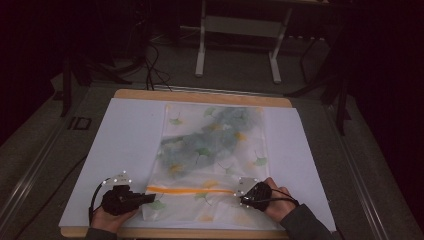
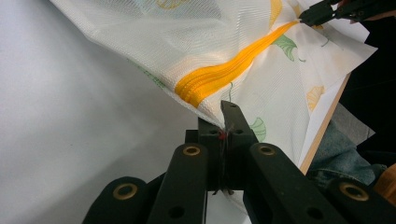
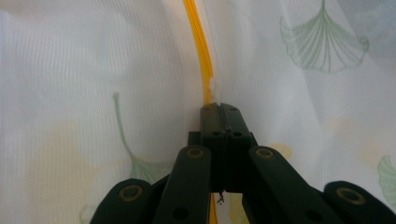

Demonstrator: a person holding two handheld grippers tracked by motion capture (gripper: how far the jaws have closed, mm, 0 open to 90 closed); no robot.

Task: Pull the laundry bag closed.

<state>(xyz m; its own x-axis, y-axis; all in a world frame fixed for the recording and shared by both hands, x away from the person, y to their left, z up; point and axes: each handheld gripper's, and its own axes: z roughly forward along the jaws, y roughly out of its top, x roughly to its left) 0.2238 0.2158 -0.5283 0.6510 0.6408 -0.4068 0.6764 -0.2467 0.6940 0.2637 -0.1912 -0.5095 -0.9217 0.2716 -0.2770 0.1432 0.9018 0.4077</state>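
A white mesh bag (image 1: 212, 145) printed with ginkgo leaves lies flat on a white sheet (image 1: 125, 140). An orange zipper (image 1: 190, 190) crosses its near end. My left gripper (image 1: 150, 198) is shut on the bag's left edge, just below the zipper's end (image 2: 224, 74), and lifts the fabric a little; its tips (image 2: 227, 116) pinch the mesh. My right gripper (image 1: 239, 195) is at the zipper's right end. In the right gripper view its jaws (image 3: 220, 109) are shut on the small white zipper pull (image 3: 215, 88), with the orange zipper (image 3: 198, 46) running straight away from it.
The sheet covers a wooden table whose far edge (image 1: 200, 96) and near edge (image 2: 322, 130) show. Behind the table stand a white desk frame (image 1: 201, 50), floor cables (image 1: 155, 65) and dark stands (image 1: 342, 95). A person's sleeve (image 1: 305, 225) comes in at the bottom right.
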